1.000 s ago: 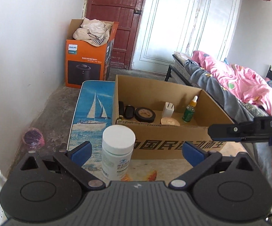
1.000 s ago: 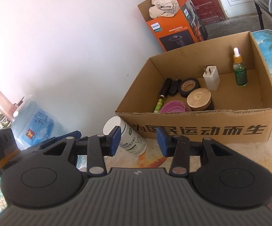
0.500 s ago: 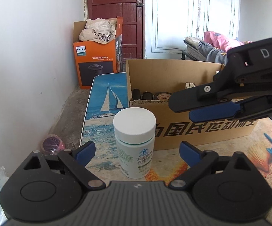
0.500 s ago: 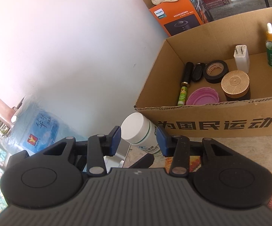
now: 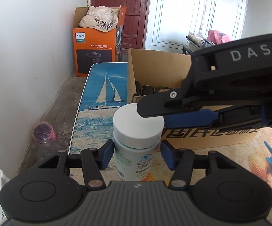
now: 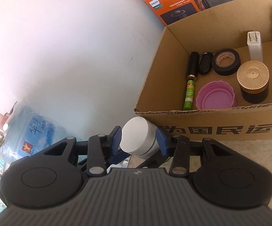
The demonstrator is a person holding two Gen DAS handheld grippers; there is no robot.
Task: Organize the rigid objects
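Sailboat-print table (image 5: pixel 105 86) — white pill bottle (image 5: pixel 136 143) upright, cardboard box (image 5: pixel 207 137) just beside it

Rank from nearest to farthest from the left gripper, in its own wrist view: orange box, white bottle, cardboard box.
1. White bottle, between the left gripper's fingers.
2. Cardboard box, behind it, to the right.
3. Orange box, far back on the floor by the door.
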